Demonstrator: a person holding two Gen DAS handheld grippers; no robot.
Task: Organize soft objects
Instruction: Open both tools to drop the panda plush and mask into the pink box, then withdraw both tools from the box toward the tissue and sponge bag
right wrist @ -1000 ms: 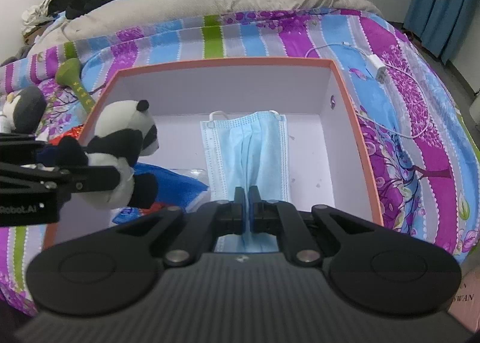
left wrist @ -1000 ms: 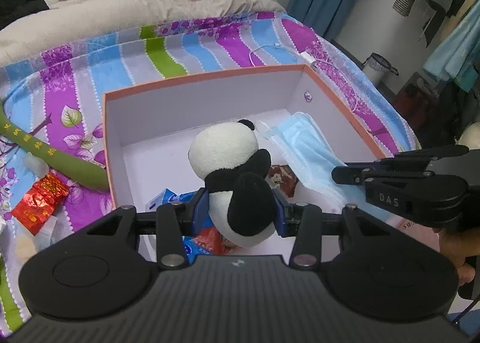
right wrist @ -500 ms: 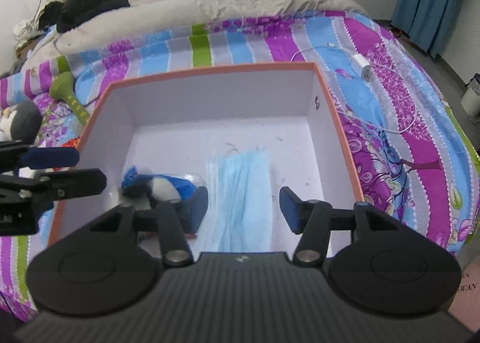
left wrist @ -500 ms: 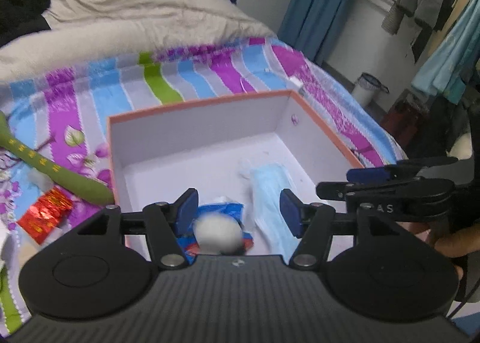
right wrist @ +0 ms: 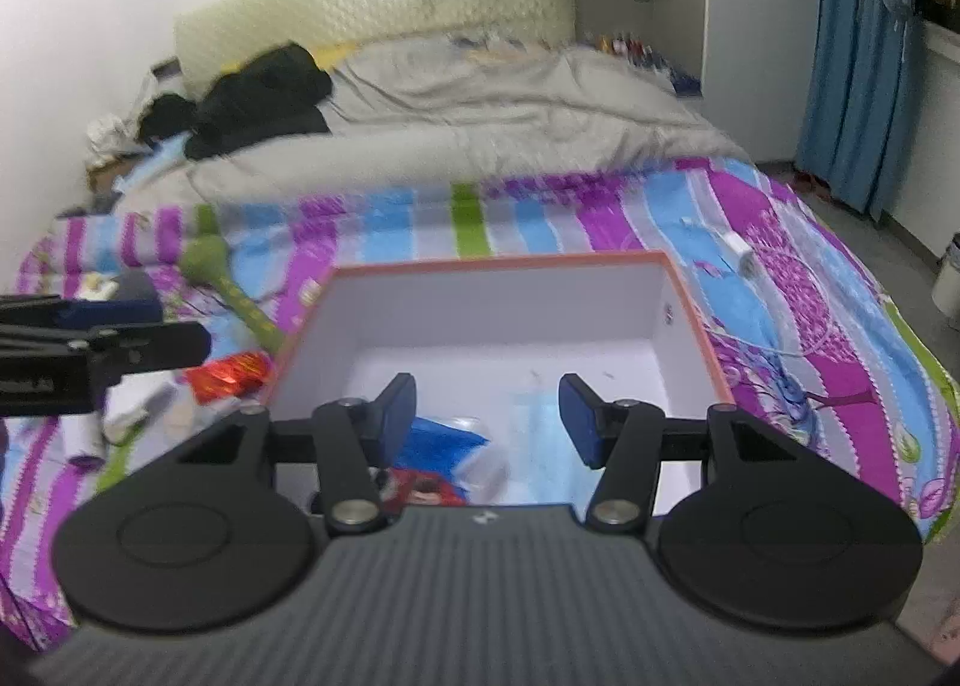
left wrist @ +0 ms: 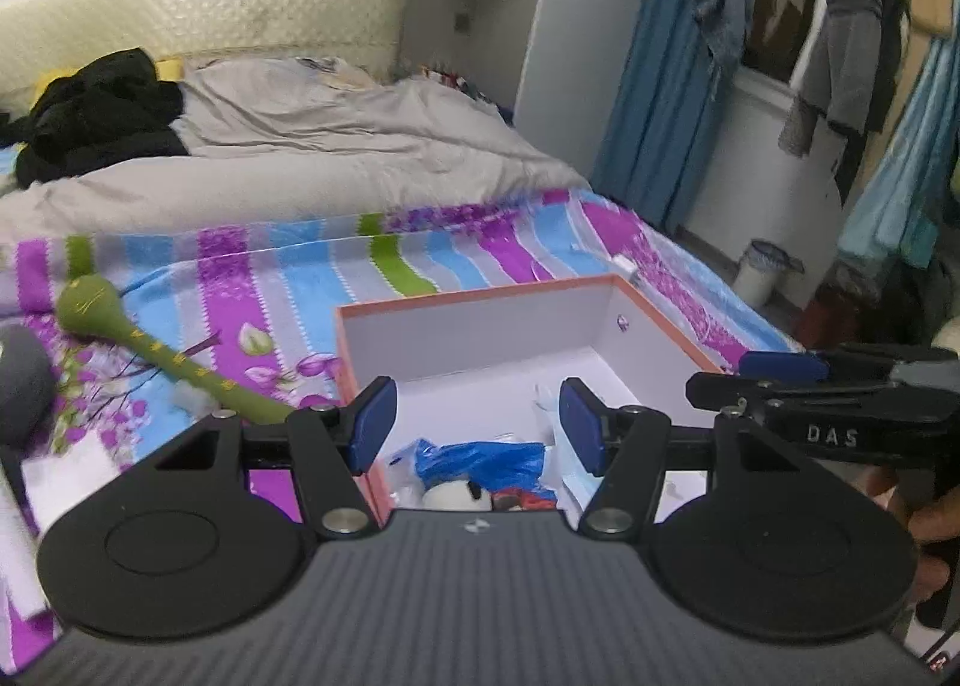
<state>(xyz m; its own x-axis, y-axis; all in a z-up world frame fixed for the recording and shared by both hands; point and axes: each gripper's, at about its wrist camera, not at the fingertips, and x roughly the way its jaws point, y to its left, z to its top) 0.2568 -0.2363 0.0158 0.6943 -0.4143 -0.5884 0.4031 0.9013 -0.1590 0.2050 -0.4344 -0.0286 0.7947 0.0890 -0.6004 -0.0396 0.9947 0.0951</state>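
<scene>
An orange-rimmed white box (left wrist: 480, 293) (right wrist: 498, 264) sits on the striped bedspread. Inside it lie the panda plush (left wrist: 449, 495), a blue bag (left wrist: 480, 457) (right wrist: 438, 440), a red packet (right wrist: 423, 487) and a light blue face mask (right wrist: 540, 446), partly hidden by the gripper bodies. My left gripper (left wrist: 474, 428) is open and empty above the box's near left corner. My right gripper (right wrist: 487, 416) is open and empty above the box's near edge. Each gripper shows from the side in the other's view, the right one (left wrist: 780, 380) and the left one (right wrist: 138, 335).
A green stick-shaped plush (left wrist: 150, 353) (right wrist: 234, 290), a grey plush (left wrist: 21, 386) and a red foil packet (right wrist: 231, 374) lie on the bedspread left of the box. A white charger cable (right wrist: 741, 260) lies to its right. A grey duvet (left wrist: 330, 146) and black clothes (left wrist: 102, 110) lie farther back.
My left gripper opened and let the panda drop into the box; my right gripper opened and let go of the mask. Both grippers have since risen and tilted up.
</scene>
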